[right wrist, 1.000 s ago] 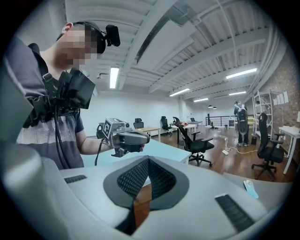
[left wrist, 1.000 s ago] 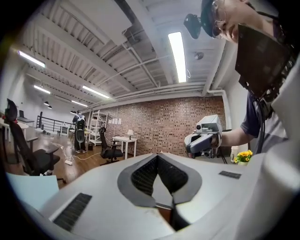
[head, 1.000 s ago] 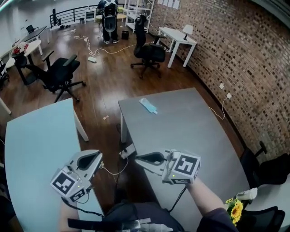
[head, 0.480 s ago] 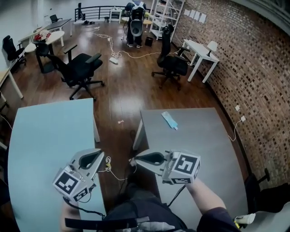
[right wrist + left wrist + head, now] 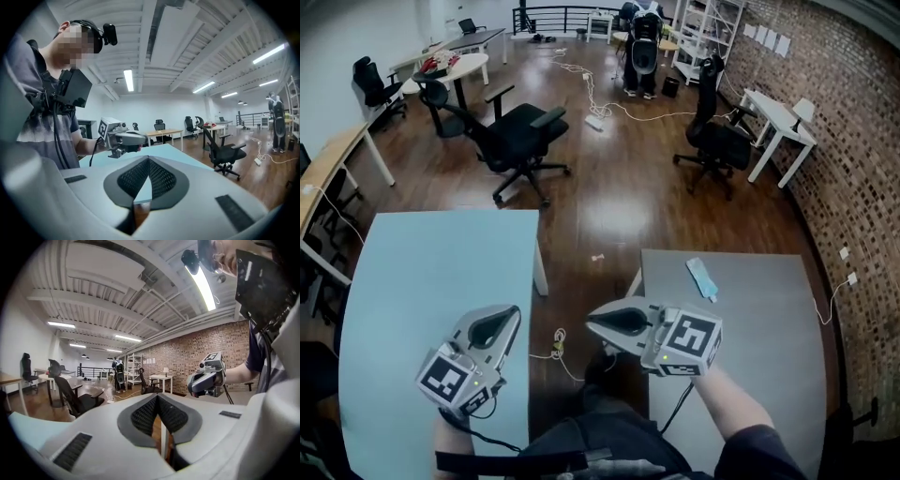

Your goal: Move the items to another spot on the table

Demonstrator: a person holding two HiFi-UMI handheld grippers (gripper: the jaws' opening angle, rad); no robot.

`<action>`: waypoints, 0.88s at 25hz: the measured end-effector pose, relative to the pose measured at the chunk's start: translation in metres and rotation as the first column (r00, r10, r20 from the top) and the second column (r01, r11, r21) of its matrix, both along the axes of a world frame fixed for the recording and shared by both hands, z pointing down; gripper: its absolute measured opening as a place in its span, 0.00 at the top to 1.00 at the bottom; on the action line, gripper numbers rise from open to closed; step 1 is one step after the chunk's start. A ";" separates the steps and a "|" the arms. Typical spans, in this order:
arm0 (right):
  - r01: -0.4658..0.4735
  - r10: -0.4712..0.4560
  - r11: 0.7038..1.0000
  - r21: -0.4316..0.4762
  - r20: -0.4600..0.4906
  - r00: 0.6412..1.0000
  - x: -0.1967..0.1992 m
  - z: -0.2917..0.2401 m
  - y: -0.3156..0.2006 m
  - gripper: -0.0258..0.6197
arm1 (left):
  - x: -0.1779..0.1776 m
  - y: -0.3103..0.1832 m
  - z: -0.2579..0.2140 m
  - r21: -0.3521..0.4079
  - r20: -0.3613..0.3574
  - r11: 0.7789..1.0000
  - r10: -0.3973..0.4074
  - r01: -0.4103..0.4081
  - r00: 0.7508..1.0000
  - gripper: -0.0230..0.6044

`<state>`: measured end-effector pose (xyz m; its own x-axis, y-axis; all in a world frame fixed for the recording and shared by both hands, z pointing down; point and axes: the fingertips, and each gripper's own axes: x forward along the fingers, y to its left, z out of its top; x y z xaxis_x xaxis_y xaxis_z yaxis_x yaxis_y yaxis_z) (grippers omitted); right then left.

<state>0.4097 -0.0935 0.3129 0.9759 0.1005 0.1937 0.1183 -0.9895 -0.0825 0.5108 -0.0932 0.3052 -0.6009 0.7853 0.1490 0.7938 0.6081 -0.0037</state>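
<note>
Blue flat item (image 5: pixel 701 278), the only object on the grey table (image 5: pixel 769 366), lies near that table's far edge toward its left corner, at about one o'clock from the right gripper (image 5: pixel 592 317) and clear of it. A person holds both tools low in the head view, each with its jaws pressed together and nothing between them, as each gripper's own view confirms. The right gripper hangs at the grey table's near-left edge, its tip pointing to nine o'clock over the gap of wood floor (image 5: pixel 600 216) between the two tables. The left gripper (image 5: pixel 511 314) sits over the right edge of the pale blue table (image 5: pixel 422 272), nose aimed at about one o'clock. A thin cable (image 5: pixel 555 345) trails on the floor between the tools. A black office chair (image 5: pixel 520 136) stands at twelve o'clock beyond the pale blue table, and a brick wall (image 5: pixel 862 141) runs down the right side of the room.
</note>
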 end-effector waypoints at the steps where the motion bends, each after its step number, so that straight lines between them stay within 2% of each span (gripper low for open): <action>1: -0.003 0.003 1.000 0.003 -0.019 1.000 -0.002 0.000 0.014 0.97 | -0.003 0.011 0.001 0.004 -0.009 1.000 -0.011 0.011 1.000 0.95; 6: 0.010 -0.009 1.000 0.009 -0.117 0.993 -0.017 0.001 0.078 0.97 | -0.019 0.063 0.001 0.047 -0.082 0.996 -0.073 0.077 0.994 0.95; 10: 0.012 -0.012 1.000 0.002 -0.187 0.982 -0.035 -0.002 0.112 0.96 | -0.039 0.096 -0.002 0.063 -0.145 0.994 -0.077 0.087 0.986 0.95; 15: 0.017 -0.010 0.999 0.027 -0.240 0.971 -0.056 0.006 0.133 0.96 | -0.083 0.118 -0.010 0.062 -0.171 0.998 0.005 0.006 0.985 0.95; 22: -0.024 0.026 1.000 0.010 -0.235 0.972 -0.082 0.019 0.140 0.96 | -0.116 0.142 -0.006 0.097 -0.166 0.993 0.076 -0.060 0.983 0.95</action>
<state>0.3272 0.0466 0.3317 0.9914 0.1251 -0.0397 0.1197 -0.9858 -0.1178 0.3952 0.0484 0.2991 -0.6123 0.7219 0.3224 0.7434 0.6645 -0.0761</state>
